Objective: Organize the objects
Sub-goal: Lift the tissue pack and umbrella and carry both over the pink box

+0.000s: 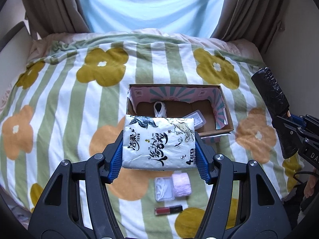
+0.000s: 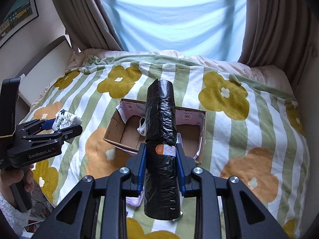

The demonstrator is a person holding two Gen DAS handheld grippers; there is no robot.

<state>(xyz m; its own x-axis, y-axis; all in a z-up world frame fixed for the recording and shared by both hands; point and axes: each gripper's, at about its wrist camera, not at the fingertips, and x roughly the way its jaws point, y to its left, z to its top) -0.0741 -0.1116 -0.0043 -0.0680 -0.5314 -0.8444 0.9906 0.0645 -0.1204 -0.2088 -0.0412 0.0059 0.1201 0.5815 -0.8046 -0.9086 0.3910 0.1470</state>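
Note:
My left gripper (image 1: 159, 145) is shut on a white tissue pack (image 1: 158, 142) with black ink lettering, held above the blanket just in front of the open cardboard box (image 1: 223, 107). My right gripper (image 2: 160, 152) is shut on a black roll of bin bags (image 2: 160, 119), held lengthwise over the same cardboard box (image 2: 114, 127). Inside the box lie a white knotted item (image 1: 159, 107) and a clear plastic case (image 1: 196, 118). The right gripper with its roll (image 1: 273, 103) shows at the right edge of the left wrist view. The left gripper (image 2: 65, 125) shows at the left of the right wrist view.
On the flowered striped blanket (image 1: 59, 99) below the pack lie a clear case of white pieces (image 1: 164, 189), a pink cloth roll (image 1: 181, 184) and a red lipstick (image 1: 168, 210). Brown curtains (image 2: 79, 16) and a pale blue sheet hang behind. A hand (image 2: 18, 179) holds the left gripper's handle.

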